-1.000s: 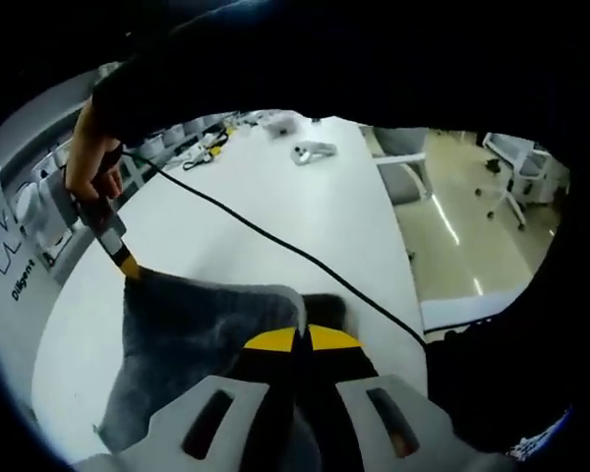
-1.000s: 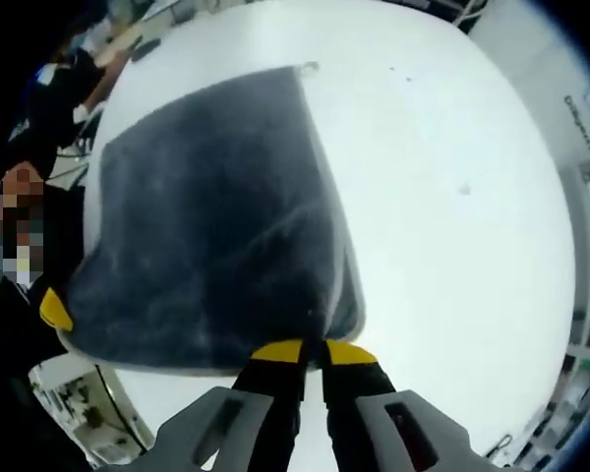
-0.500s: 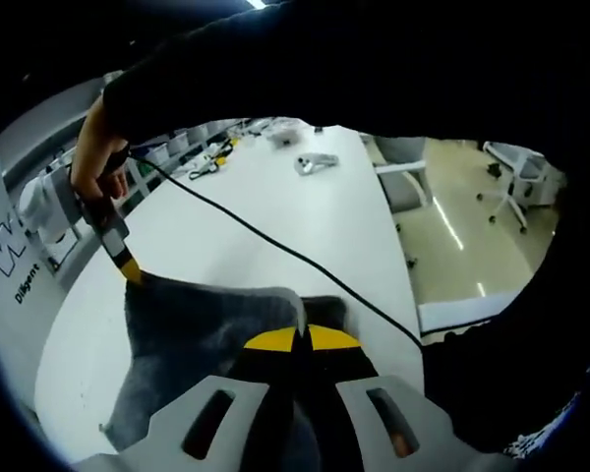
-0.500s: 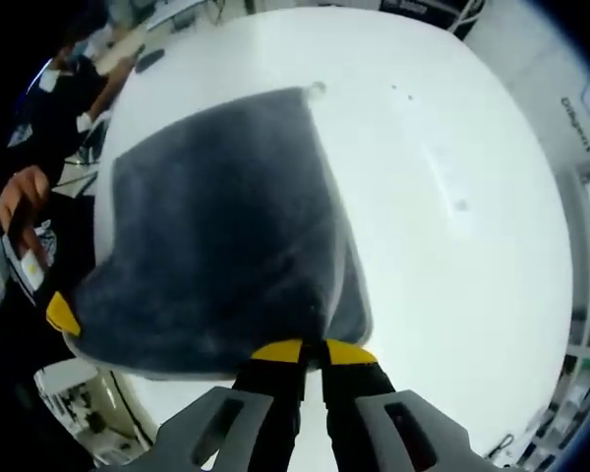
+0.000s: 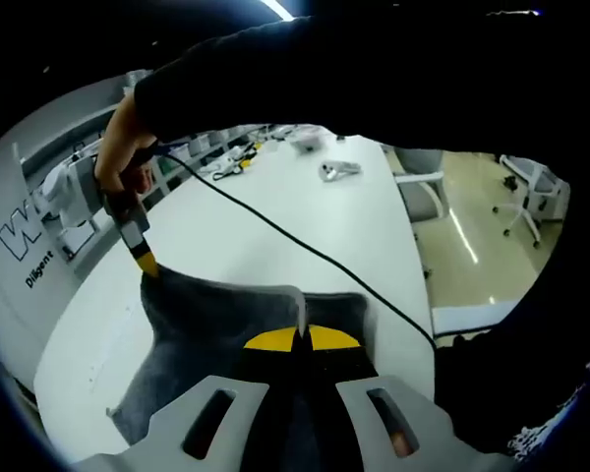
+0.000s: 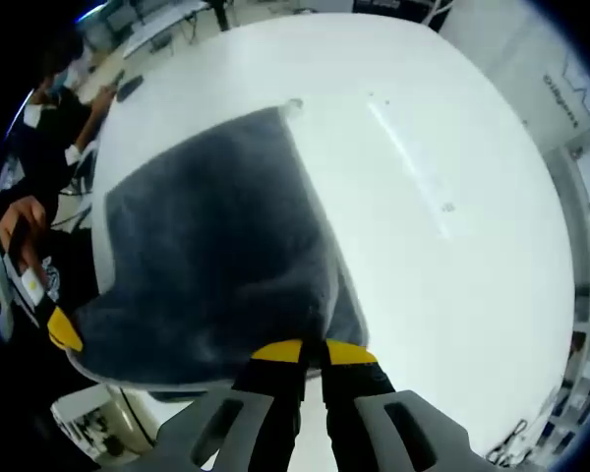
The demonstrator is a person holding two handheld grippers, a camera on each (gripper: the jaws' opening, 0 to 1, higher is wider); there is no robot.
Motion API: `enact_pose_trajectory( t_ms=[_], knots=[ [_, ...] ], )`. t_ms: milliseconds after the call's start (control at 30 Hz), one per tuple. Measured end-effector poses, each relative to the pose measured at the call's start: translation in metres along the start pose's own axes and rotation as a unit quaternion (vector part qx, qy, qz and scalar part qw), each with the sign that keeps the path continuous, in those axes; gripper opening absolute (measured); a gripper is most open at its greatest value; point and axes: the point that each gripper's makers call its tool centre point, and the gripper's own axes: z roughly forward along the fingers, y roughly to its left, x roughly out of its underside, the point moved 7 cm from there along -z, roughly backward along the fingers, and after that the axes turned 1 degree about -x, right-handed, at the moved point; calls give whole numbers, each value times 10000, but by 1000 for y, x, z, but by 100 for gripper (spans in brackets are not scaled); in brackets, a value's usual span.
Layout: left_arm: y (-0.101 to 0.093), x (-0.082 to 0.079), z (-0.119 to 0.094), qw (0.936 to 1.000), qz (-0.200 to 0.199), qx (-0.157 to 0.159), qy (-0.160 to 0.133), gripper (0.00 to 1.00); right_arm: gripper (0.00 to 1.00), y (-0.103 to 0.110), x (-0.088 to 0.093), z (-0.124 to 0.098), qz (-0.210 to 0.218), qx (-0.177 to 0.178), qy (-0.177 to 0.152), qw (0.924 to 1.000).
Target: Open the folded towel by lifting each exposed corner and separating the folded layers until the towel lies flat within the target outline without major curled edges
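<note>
Both grippers are clamped on the cloth right now: the right gripper (image 6: 313, 352) has its yellow-tipped jaws pressed together on 1 near corner of the grey towel (image 6: 206, 265), and the left gripper (image 5: 301, 337) is pinched onto the other near corner. Big white table (image 6: 442, 128) underneath, and the towel spreads away from the right gripper across it, near edge lifted, far edge apparently lying on the tabletop with a small tag-like corner at the far end. The held edge runs from one gripper to the other, so the 2 stand at equal reach and the stretch between them looks like what counts for laying it flat. A black cable (image 5: 275, 231) crosses the table beyond the towel. No target outline can be made out on the white surface, and the towel's underside is hidden.
</note>
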Motion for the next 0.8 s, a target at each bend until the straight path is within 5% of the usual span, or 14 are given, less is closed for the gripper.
enact_pose_trajectory(
  t_ms=[367, 800],
  knots=[
    [6, 12, -20, 9998, -102, -119, -110, 1, 2, 28, -6, -3, -207, 182, 285, 9992],
    [27, 27, -44, 9980, -418, -396, -246, 1, 2, 35, -35, -6, -275, 200, 287, 9990]
  ],
)
